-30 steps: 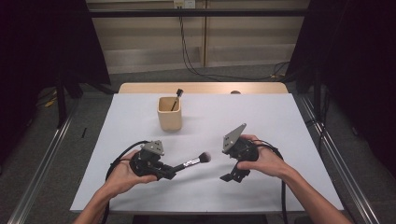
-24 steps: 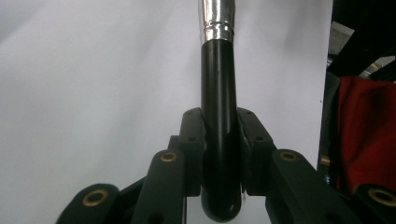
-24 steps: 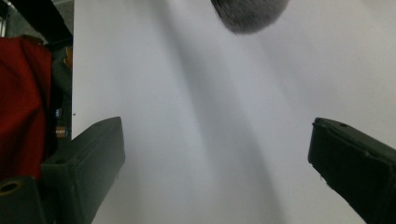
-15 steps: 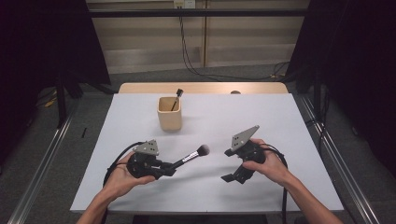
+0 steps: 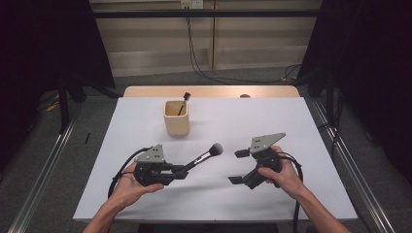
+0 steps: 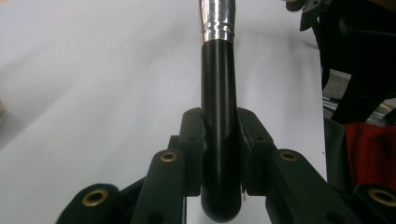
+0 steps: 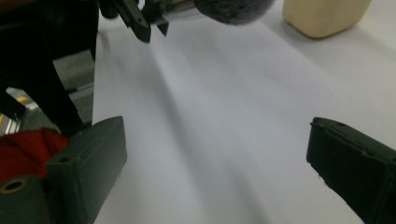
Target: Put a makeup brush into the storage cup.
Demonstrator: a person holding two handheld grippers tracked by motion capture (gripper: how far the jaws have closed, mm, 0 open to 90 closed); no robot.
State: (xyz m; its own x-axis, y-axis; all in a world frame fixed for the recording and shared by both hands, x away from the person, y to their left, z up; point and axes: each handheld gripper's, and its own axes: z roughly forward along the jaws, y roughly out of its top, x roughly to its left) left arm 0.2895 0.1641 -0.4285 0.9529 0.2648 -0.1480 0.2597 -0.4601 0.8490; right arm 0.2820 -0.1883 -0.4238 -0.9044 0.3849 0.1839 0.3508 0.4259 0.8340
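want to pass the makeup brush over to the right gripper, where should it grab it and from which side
Take the makeup brush on the bare stretch of shaft just behind the bristle head, by the silver ferrule. The left gripper is clamped on the butt end of the black handle, so that stretch is free. The brush points up toward the right gripper, whose jaws stand wide open; it can probably come straight in from its own side, jaws across the shaft.

Left gripper (image 5: 182,172) clamped — right gripper (image 5: 239,166) agape

A beige cup (image 5: 176,118) on the white table (image 5: 291,121) holds what seems a dark-handled brush (image 5: 183,101).
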